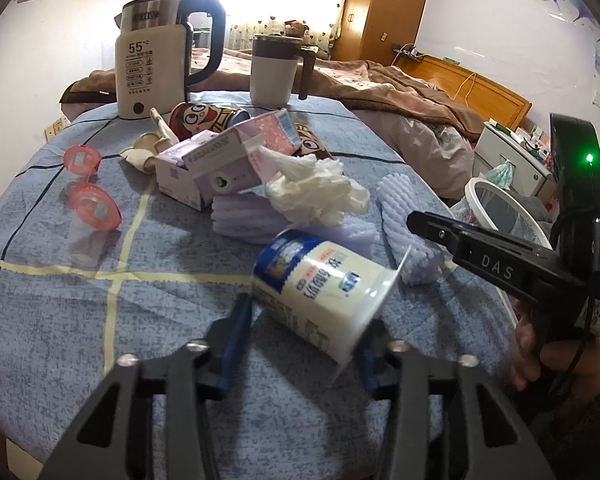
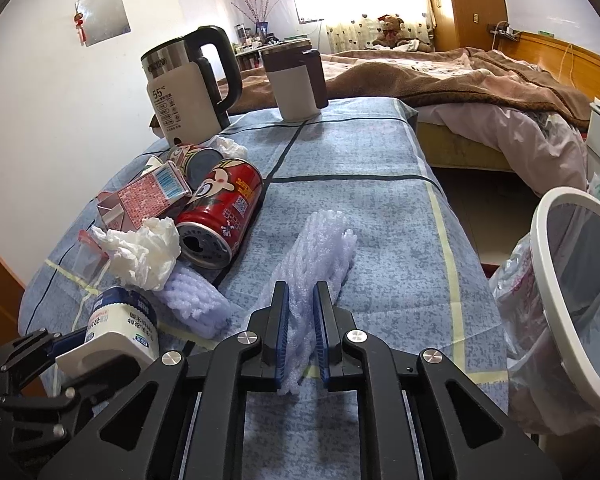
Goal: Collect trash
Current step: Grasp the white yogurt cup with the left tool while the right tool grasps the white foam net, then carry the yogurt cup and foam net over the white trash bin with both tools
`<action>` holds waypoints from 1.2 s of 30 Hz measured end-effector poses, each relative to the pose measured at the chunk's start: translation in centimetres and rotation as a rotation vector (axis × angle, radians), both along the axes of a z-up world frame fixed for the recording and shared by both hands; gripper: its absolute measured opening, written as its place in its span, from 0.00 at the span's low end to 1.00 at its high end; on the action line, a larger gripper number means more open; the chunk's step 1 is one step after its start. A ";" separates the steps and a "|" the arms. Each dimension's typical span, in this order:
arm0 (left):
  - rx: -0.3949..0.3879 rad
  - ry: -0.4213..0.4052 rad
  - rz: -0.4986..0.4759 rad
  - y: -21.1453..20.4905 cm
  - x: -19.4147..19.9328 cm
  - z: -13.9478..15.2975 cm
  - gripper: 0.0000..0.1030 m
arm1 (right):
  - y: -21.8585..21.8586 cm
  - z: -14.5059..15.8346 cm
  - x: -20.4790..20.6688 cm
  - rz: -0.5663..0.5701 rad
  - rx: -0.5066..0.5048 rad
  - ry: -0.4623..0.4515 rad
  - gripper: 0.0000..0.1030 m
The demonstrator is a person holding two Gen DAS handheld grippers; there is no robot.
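Left wrist view: left gripper (image 1: 302, 344) pinches yogurt cup (image 1: 320, 292) lying on table (image 1: 60, 280); right gripper (image 2: 301, 328) clamps foam net (image 2: 320, 248); bin (image 2: 572, 300) beside table edge, likely drop-off.

Both wrist cams close, angled down across table (image 1: 148, 280); shared: kettle (image 2: 188, 96), trash pile, bin (image 2: 556, 280).

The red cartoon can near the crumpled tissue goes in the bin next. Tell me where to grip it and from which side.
Grip the red can across the middle of its round body, coming from above. It lies on its side with its end toward the right wrist camera, and the crumpled tissue crowds one flank, so a level approach looks blocked. Both hand-held grippers are full now.
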State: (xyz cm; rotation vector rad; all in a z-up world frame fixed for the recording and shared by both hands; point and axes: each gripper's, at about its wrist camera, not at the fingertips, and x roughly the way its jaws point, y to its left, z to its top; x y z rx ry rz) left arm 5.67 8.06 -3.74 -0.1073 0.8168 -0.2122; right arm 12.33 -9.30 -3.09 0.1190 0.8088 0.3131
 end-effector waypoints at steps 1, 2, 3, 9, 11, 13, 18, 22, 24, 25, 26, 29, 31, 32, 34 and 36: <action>-0.006 0.000 -0.005 -0.1 0.1 0.0 0.30 | -0.1 0.0 0.0 -0.002 0.004 0.000 0.12; -0.012 0.003 -0.007 -0.1 0.2 -0.1 0.24 | -0.2 0.0 0.0 -0.005 0.004 -0.003 0.11; -0.013 0.002 -0.007 -0.1 0.2 0.0 0.23 | -0.2 0.0 -0.1 -0.009 0.005 -0.006 0.10; 0.006 -0.041 0.000 -0.1 -0.2 0.6 0.13 | -0.6 0.1 -0.5 -0.022 0.009 -0.025 0.08; 0.003 -0.050 -0.002 -0.1 -0.2 0.8 0.11 | -0.9 0.3 -0.8 -0.028 0.017 -0.033 0.08; 0.001 -0.056 -0.001 0.0 -0.3 1.0 0.10 | -1.1 0.4 -1.1 -0.026 0.025 -0.042 0.08; 0.003 -0.079 -0.008 -0.4 -0.6 1.6 0.10 | -1.9 1.3 -2.1 -0.031 0.059 -0.071 0.08; 0.007 -0.103 -0.024 -1.1 -0.9 2.6 0.10 | -2.5 2.2 -2.8 -0.033 0.082 -0.094 0.08; 0.007 -0.118 -0.036 -1.6 -0.8 3.2 0.10 | -3.0 2.7 -3.0 -0.042 0.087 -0.103 0.08; 0.003 -0.123 -0.043 -1.8 -0.8 3.5 0.10 | -3.3 2.9 -3.2 -0.048 0.091 -0.110 0.08; 0.001 -0.130 -0.053 -2.1 -0.8 3.8 0.10 | -3.6 3.0 -3.3 -0.052 0.093 -0.113 0.08; 0.001 -0.150 -0.078 -3.2 -0.4 4.6 0.10 | -4.8 3.8 -3.8 -0.076 0.105 -0.131 0.08; 0.002 -0.163 -0.097 -4.2 -0.2 5.1 0.10 | -5.7 4.4 -4.1 -0.093 0.106 -0.146 0.08; 0.006 -0.167 -0.109 -4.8 0.1 5.3 0.10 | -6.2 4.7 -4.3 -0.103 0.108 -0.152 0.08; 0.003 -0.172 -0.132 -5.9 0.5 5.6 0.10 | -7.5 5.2 -4.6 -0.130 0.105 -0.166 0.08; -0.008 -0.175 -0.164 -7.4 1.0 6.0 0.10 | -8.9 5.6 -4.8 -0.157 0.101 -0.172 0.08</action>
